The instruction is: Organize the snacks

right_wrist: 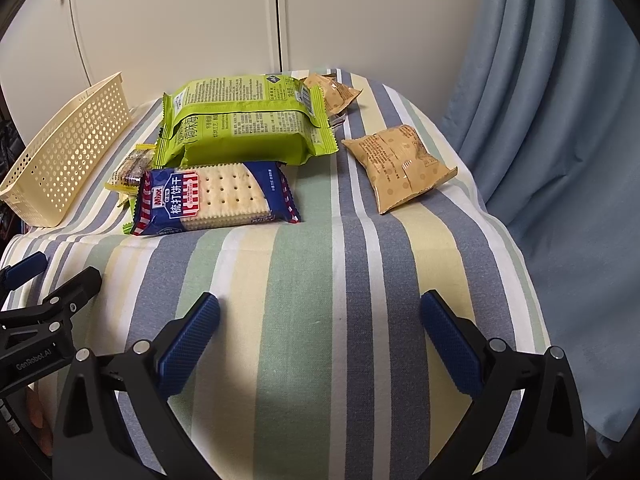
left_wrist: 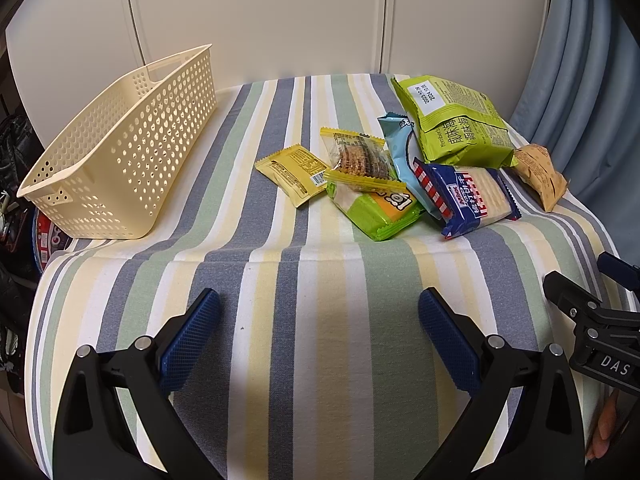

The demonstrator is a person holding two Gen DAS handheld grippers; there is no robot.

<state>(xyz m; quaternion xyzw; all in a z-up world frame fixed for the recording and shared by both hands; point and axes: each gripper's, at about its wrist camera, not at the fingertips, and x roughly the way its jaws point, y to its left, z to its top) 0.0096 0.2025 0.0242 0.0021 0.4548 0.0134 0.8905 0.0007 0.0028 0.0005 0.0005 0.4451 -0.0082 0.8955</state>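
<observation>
Both claws are hanging wide open over the striped desk (left_wrist: 320, 340), gripping nothing: left claw (left_wrist: 320, 332), right claw (right_wrist: 320, 332). The cream basket (left_wrist: 120, 152) is sitting empty at the desk's left side. The snacks are lying heaped to its right, blue cracker pack (right_wrist: 216, 196) leaning against the big green bag (right_wrist: 244, 120), tan pouch (right_wrist: 400, 168) lying apart.

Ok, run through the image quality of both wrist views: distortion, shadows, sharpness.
Left wrist view: fisheye bends the cupboard doors and bows the striped tablecloth; dark vignette in the corners; soft shadow around the open left hand-held gripper; snack print sharp. Right wrist view: same barrel curve and vignette, shadow between the right hand-held gripper fingers, soda cracker pack lettering crisp, no glare.
</observation>
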